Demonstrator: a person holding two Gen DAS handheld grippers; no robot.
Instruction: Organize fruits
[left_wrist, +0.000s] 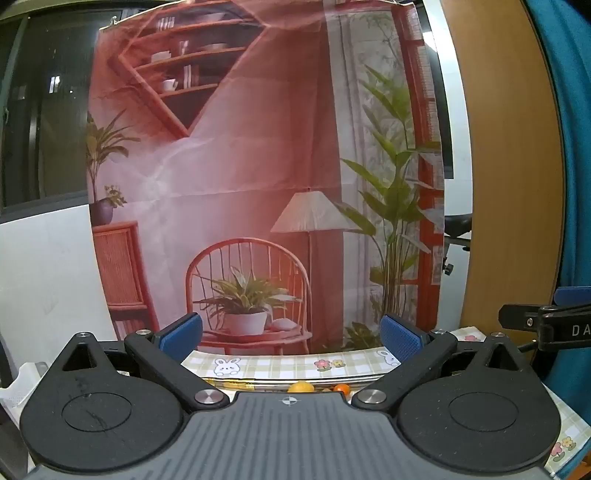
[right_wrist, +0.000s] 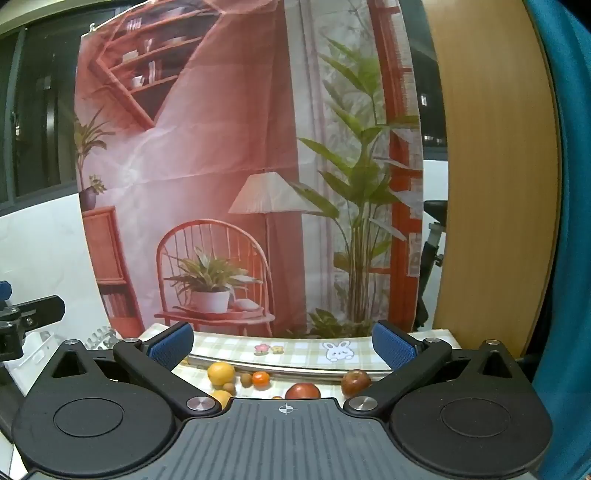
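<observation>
Two fisheye views, each from just behind its own gripper, look forward and nearly level over a checked surface (right_wrist: 295, 350) toward a printed room backdrop (left_wrist: 258, 166) close ahead. Both share the backdrop, the surface edge and the wooden panel (right_wrist: 491, 184). The right view sits slightly higher, showing fruit (right_wrist: 221, 373) below.
</observation>
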